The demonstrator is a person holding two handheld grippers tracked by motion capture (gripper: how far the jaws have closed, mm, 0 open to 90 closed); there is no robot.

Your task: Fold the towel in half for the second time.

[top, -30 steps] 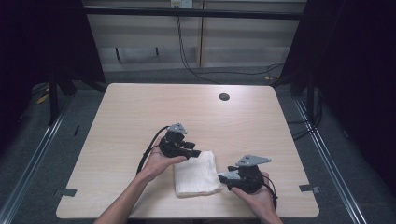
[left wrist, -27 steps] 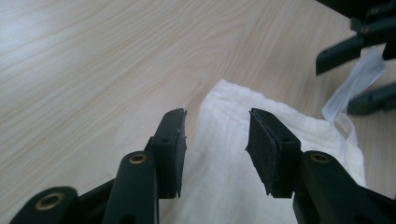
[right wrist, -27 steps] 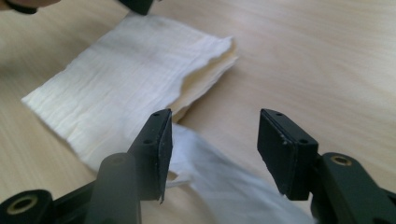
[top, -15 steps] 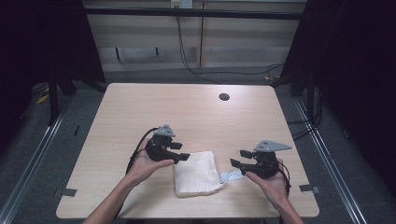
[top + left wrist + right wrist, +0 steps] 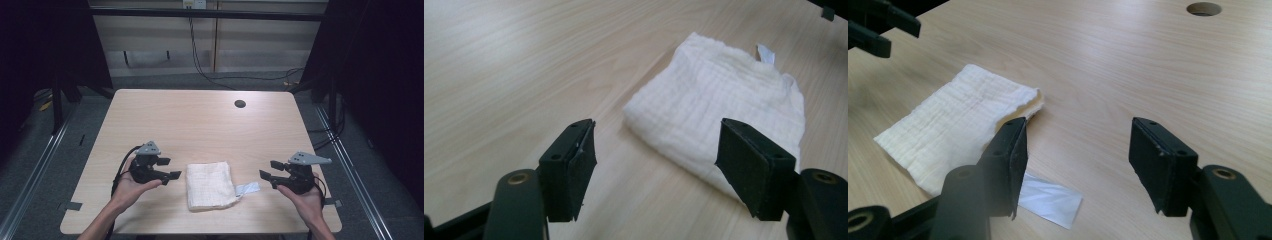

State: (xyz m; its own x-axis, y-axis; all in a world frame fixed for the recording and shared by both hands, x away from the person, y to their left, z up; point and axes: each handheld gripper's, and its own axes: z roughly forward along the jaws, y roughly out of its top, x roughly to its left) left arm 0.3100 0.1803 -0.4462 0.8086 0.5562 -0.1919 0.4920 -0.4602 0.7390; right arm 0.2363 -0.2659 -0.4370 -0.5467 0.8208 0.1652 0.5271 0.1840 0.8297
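Both hands have drawn outward from the cloth since the earlier frames. Left gripper (image 5: pixel 169 168) now sits clear to the left of the folded white cloth (image 5: pixel 210 184), right gripper (image 5: pixel 267 175) well off to its right. Jaws on both have just been opening; they stand apart, nothing between them. Cloth lies flat near the table's (image 5: pixel 200 120) near edge, at its middle, label tag (image 5: pixel 247 188) sticking out rightward. Folding looks finished; cloth released. Little appears left.
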